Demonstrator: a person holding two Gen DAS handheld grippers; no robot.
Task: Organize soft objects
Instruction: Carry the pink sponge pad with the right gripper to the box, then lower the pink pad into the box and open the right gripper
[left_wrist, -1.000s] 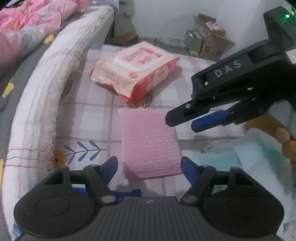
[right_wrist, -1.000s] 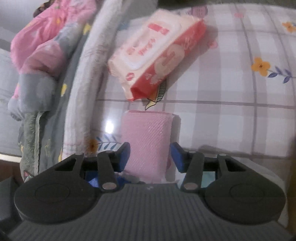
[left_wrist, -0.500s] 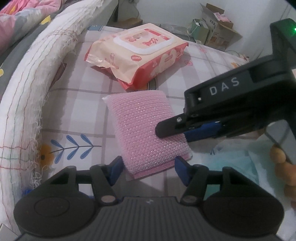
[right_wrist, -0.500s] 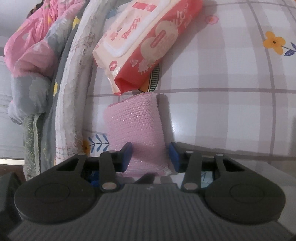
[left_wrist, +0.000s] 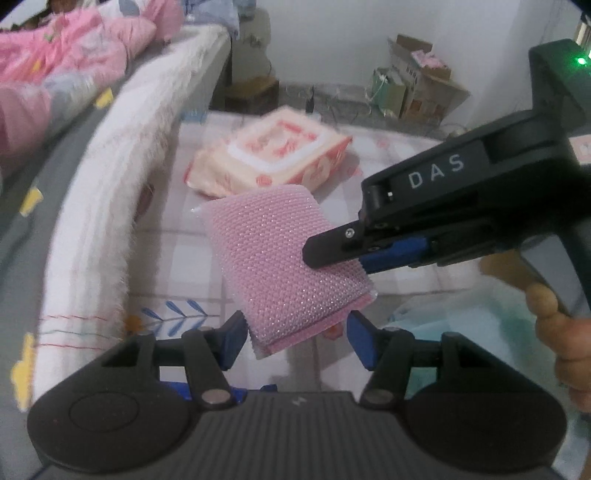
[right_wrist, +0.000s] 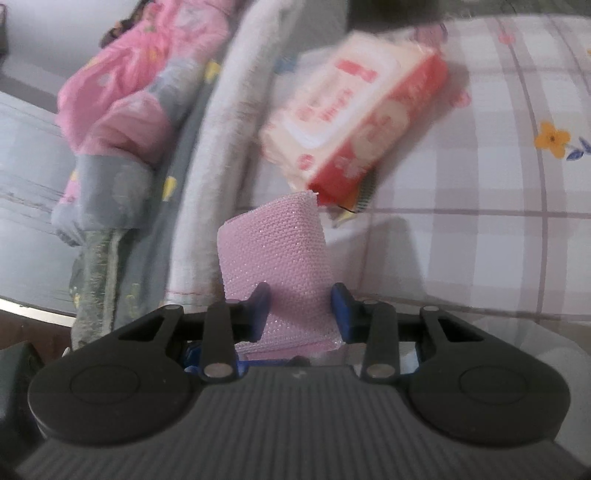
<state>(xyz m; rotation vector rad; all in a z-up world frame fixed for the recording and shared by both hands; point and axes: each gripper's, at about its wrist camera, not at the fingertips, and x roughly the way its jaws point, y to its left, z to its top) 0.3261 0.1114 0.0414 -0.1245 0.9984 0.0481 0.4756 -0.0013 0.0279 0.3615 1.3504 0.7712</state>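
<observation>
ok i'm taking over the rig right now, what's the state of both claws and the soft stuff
Right claw: jaws closing, pads pressing both sides of the pink scrub sponge, which is lifted off the checked tablecloth.
Left claw: jaws closing around the sponge's near end; one pad at its edge, the other looks just clear, so no firm grip.
Wipes pack: lying on the tablecloth behind the sponge, untouched.
Pale teal soft item: lower right in the left view, partly hidden.
Done: sponge picked up.
Left: set the sponge in its place, then deal with the wipes pack and the teal item.
</observation>
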